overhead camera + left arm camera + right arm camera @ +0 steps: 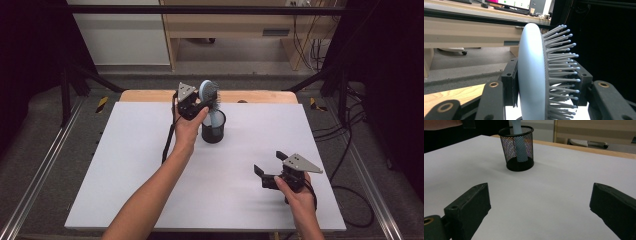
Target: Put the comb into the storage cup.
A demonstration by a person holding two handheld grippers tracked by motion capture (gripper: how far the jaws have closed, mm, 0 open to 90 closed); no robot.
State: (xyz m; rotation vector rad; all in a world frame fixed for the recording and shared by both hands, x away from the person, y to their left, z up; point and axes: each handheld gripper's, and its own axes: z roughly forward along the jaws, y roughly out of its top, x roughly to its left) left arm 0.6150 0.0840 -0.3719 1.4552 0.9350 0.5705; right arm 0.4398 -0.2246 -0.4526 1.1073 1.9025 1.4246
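Right hand-held gripper (267,167) is sitting lower right of the high view, jaws spread, gripping nothing, resting on the tabletop (125,165). Left hand-held gripper (200,106) at upper centre is pinching the brush (209,92) by its head, one jaw on the smooth back, the other in the bristles. Brush handle is standing in the cup (213,127). Looks like the placing step: brush is going into the cup, or close to seated. Next move is calling for spreading the left jaws and lifting clear without tipping the cup.
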